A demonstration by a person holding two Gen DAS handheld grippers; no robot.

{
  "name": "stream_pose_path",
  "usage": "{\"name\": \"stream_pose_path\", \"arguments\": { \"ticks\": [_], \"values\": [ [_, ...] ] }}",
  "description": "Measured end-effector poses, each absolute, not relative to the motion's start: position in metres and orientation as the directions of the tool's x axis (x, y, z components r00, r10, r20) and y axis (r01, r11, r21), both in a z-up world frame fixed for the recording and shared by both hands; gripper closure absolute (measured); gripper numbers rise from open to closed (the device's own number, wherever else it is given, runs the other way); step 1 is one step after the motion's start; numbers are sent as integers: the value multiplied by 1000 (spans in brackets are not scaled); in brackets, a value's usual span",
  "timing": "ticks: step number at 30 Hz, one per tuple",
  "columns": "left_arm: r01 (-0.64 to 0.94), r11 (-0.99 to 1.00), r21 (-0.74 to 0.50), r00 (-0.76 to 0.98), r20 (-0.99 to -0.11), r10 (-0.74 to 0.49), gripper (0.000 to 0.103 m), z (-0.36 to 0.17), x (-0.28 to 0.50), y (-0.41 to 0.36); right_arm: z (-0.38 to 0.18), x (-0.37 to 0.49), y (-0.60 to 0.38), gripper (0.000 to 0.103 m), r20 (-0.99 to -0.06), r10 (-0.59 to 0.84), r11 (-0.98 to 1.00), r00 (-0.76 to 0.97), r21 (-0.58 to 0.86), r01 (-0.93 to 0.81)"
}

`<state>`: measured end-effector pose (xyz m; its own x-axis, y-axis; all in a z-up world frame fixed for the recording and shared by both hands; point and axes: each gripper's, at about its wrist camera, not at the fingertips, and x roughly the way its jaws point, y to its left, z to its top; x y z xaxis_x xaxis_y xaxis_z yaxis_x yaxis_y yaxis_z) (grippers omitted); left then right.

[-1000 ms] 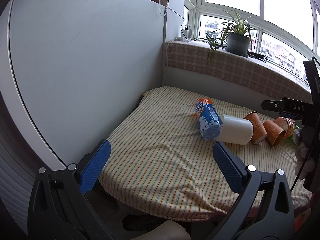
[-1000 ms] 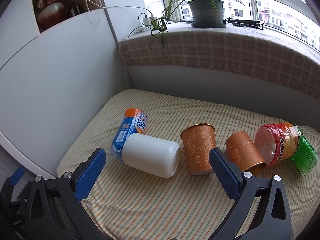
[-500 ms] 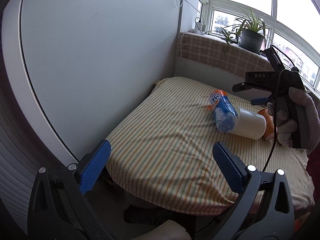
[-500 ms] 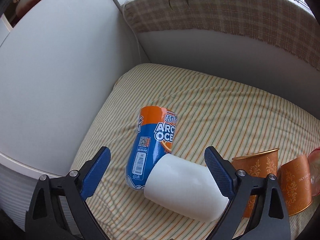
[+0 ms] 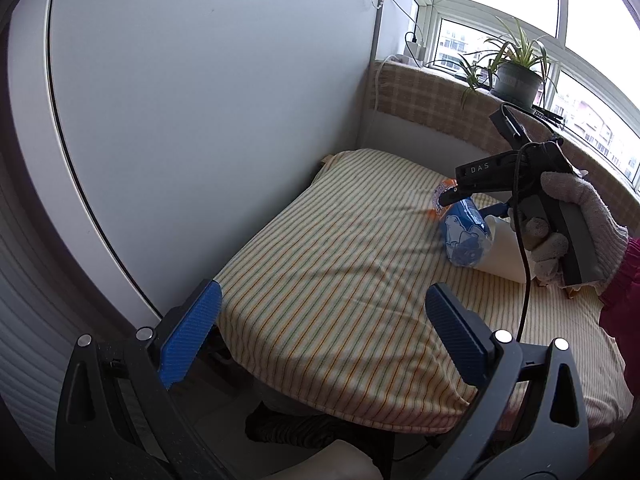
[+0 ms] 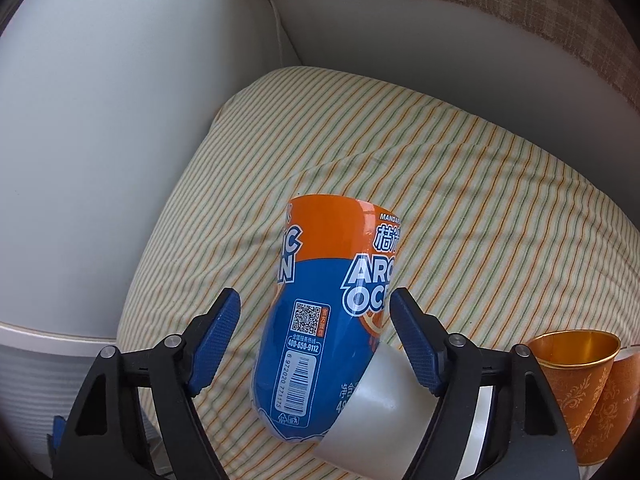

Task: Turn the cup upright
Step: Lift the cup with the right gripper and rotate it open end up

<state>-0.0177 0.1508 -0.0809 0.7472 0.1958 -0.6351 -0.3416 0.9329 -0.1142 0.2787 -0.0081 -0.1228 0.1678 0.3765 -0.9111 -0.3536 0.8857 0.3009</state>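
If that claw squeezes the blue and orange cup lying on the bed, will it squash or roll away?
The blue and orange cup looks thin and glossy, so it may flex and slip. Lying on its side on the soft striped bedcover, it could roll, though the white cup touching it may block that.

1. Left hand-held gripper (image 5: 320, 332): black frame, two fingers with blue ribbed pads (image 5: 188, 340), silver round screws along the arms.
2. Right hand-held gripper (image 6: 316, 336): same build, black arms, blue textured pads (image 6: 416, 344), silver screws behind each finger.
3. From the left wrist camera the right unit's black body carries white "DAS" lettering at the front, and a grey handle at the rear.
4. Black cable (image 5: 524, 280) hangs down from it, just below the handle.
5. Right hand (image 5: 576, 220) wears a grey-white knit glove; magenta sleeve (image 5: 624, 272) behind the cuff.
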Motion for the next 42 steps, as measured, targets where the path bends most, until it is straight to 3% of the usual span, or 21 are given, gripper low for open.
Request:
{"name": "stream_pose_path", "arguments": {
  "ticks": [4,15,42],
  "values": [
    [-350,929,-117,747,-633,202,0,-80,-18,153,-128,278,3,40,-927,333,896,170,255,-363],
    [-357,927,-117,748,-630,209,0,-79,-21,156,-128,283,9,44,-900,391,890,193,316,-328],
    [-281,954,-106,789,-591,167,0,-67,-25,126,-27,197,-79,48,-725,600,790,338,472,-391]
  ]
}}
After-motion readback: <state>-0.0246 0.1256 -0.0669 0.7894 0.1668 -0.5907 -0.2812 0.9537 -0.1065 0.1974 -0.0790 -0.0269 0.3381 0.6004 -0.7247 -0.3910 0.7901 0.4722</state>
